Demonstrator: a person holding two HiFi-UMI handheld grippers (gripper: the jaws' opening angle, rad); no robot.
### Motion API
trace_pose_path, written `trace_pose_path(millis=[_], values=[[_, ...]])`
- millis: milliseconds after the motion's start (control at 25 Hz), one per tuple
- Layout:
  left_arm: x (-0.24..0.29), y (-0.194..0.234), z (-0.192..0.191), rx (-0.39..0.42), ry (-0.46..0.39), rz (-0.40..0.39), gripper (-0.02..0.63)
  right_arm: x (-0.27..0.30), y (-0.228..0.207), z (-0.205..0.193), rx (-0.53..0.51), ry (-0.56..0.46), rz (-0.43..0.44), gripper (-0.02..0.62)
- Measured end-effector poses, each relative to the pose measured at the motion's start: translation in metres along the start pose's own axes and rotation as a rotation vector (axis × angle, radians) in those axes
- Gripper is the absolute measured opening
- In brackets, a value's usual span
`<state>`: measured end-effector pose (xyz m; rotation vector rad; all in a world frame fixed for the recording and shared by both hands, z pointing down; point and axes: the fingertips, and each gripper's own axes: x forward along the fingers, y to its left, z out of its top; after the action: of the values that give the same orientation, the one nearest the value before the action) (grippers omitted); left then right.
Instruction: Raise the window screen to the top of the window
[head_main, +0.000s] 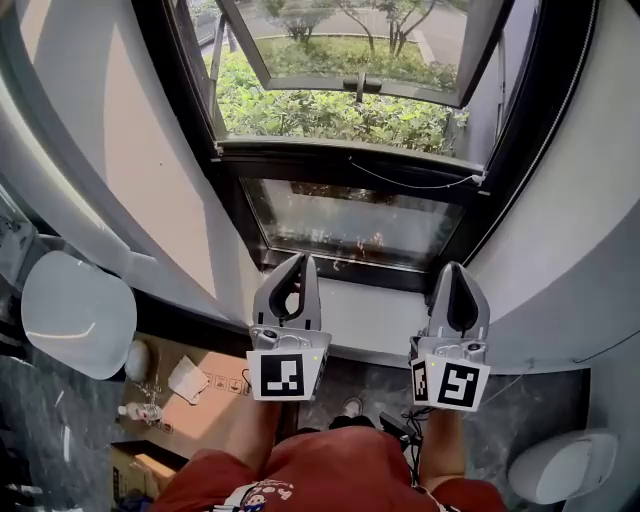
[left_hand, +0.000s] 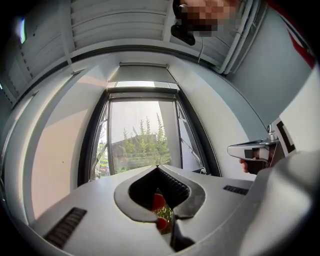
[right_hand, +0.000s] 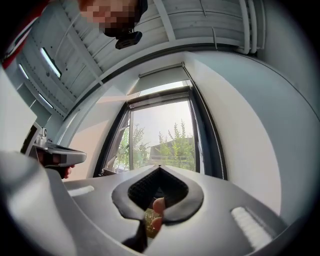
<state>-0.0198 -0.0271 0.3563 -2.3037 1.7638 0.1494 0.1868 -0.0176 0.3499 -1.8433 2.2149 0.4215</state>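
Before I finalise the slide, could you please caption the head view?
Left gripper and right gripper, both shut and empty, face a dark-framed window overlooking green shrubs.

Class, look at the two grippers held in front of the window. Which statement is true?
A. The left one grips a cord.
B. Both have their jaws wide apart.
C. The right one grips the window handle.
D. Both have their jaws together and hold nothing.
D: each gripper view shows the jaws meeting at the tips with nothing between them. The left gripper and right gripper are short of the window frame.
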Motion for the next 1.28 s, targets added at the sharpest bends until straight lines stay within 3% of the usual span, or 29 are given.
trace_pose_path(millis=[600,1280], values=[[0.077,0.021,-0.029,0.003,0.020,-0.003,0.005,0.077,-0.012,-0.041,0.001,0.021,0.007,0.009],[0.180,0.106,-0.057,-0.046,-0.014,-0.107,0.005,0.181,0.027,-0.060,-0.107,0.024,-0.094,0.009]])
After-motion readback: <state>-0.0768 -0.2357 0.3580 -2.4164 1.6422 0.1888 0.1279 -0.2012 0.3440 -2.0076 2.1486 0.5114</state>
